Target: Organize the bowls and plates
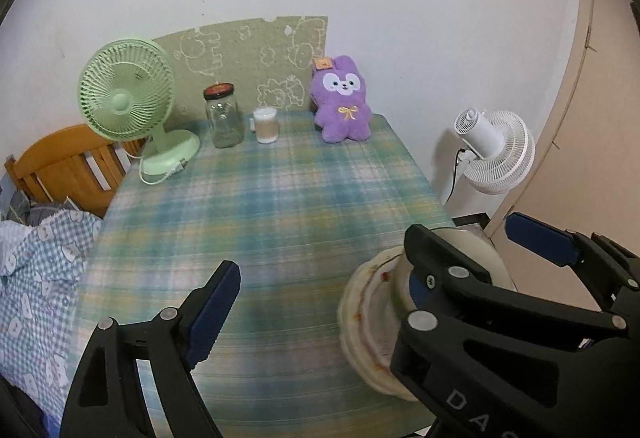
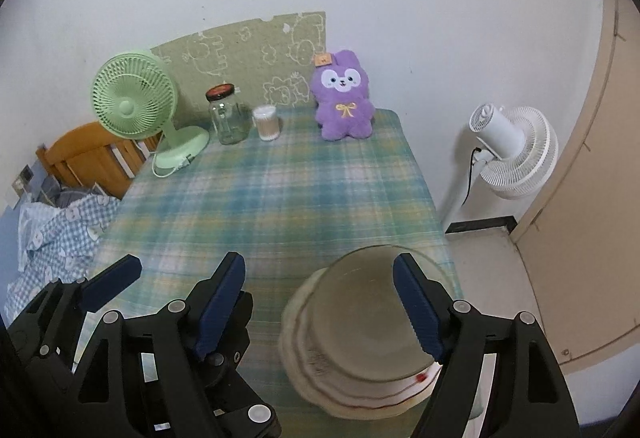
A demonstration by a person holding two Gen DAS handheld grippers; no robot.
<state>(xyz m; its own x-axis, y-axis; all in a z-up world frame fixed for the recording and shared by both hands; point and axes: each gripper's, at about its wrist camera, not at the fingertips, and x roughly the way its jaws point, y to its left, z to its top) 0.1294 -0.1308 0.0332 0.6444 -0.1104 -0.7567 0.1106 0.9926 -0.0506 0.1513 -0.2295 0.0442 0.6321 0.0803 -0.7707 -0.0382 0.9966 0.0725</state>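
Plainly open on the right tongs (image 2: 318, 258): pads wide apart, clamped on nothing. Left pad clear of everything over bare cloth; right pad crossing in front of the bowl's (image 2: 360, 318) far-right rim, with contact impossible to confirm from the right wrist view. Open too on the left tongs (image 1: 324, 248), pads spread and empty, sitting just beside the right pair, on its left.

Outward from there: clear bowl resting upright on a stack of stained plates (image 2: 360, 394), all level on the worktop (image 2: 260, 198). Straight toward the cameras from the plush (image 2: 344, 98), well apart from it, at the near right corner of the cloth.

Between the right pads and a little toward the right one, so closest to the right hand. From the left tongs, off to the right, partly hidden behind their right finger in the left wrist view, with none of it inside the gap.

Round all over, so no long axis to line up with; only the rim to straddle. Likely best taken by the right hand, shifted slightly right to centre the bowl before closing. Risk, as judged: sliding the bowl off the plates by pushing with one pad first.
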